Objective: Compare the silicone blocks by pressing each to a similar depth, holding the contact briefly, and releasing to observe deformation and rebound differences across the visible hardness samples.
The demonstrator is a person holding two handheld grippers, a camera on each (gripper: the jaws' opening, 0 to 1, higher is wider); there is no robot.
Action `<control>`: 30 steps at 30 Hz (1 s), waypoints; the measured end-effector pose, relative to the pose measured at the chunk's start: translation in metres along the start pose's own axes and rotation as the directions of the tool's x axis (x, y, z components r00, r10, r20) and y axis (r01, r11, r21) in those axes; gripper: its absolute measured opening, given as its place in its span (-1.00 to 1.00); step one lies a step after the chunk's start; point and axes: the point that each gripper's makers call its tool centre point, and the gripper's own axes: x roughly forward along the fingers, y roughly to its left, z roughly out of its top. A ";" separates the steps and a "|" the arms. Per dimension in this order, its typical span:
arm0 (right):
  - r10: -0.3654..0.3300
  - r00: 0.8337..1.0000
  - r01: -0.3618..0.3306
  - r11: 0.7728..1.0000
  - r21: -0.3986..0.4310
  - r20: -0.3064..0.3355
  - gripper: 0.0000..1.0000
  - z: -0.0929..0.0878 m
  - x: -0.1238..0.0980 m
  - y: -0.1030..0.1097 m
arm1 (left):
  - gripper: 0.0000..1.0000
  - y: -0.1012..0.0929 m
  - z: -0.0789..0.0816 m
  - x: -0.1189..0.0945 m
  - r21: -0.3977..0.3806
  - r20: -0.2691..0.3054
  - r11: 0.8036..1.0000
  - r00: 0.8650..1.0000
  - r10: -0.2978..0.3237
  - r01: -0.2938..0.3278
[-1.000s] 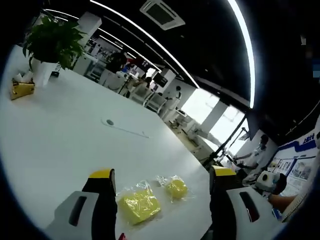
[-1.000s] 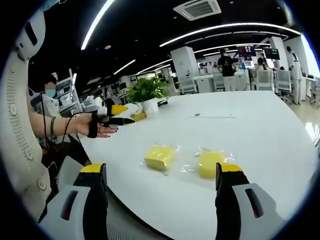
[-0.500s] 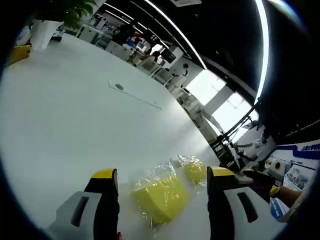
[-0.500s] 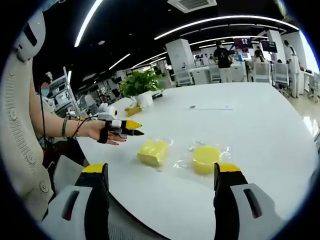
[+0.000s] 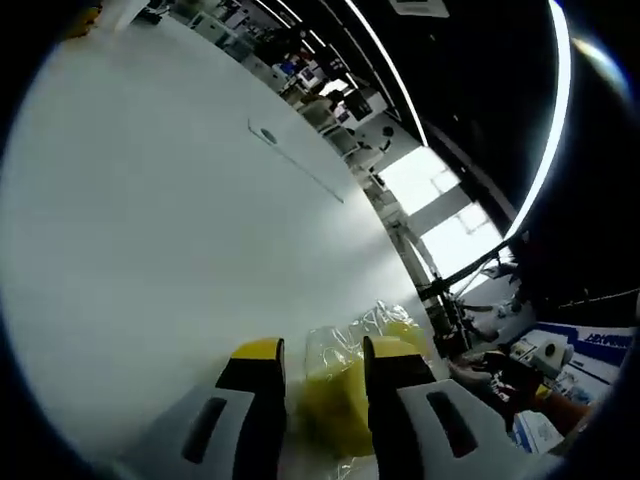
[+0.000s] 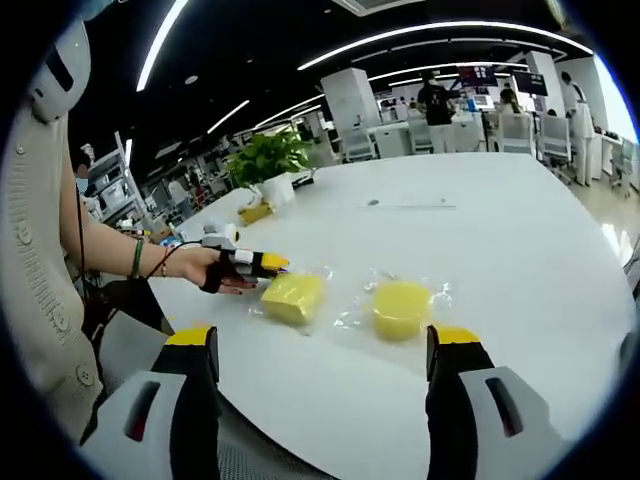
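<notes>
Left gripper (image 5: 318, 362) jaws nearly closed, tips on square yellow block (image 6: 292, 297); round yellow block (image 6: 401, 306) just beside it; right gripper (image 6: 320, 345) wide open, holding nothing.

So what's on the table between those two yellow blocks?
Only crinkled clear wrap on white table, seen in the right gripper view between the square block and round block.

This is a large open-plan office or tech workspace. A long white desk (image 6: 520, 230) runs under a black ceiling with curved light strips (image 6: 440, 40) and a ceiling air-conditioning vent (image 5: 425, 8). Behind it stand rows of office chairs (image 6: 515, 125), people at workstations (image 6: 437, 100), wall screens (image 6: 478, 75) and a potted plant (image 6: 268, 160).
</notes>
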 end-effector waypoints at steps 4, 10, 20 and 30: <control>-0.003 1.000 0.003 1.000 0.010 -0.007 0.59 -0.004 0.001 -0.002 | -0.62 0.002 0.000 0.004 -0.037 0.014 0.999 1.000 -0.017 0.018; 0.000 1.000 0.000 1.000 0.017 -0.018 0.57 -0.008 0.001 0.001 | -1.00 0.000 0.007 0.004 -0.061 0.056 0.997 0.997 -0.054 0.057; 0.010 1.000 -0.010 1.000 0.011 -0.023 0.54 -0.007 0.003 0.003 | -1.00 -0.009 0.004 0.002 -0.007 0.008 0.997 0.997 -0.072 0.072; 0.024 1.000 -0.024 1.000 0.002 -0.018 0.52 -0.005 0.004 0.008 | -1.00 -0.037 0.014 -0.006 0.324 0.007 0.945 0.998 -0.059 0.053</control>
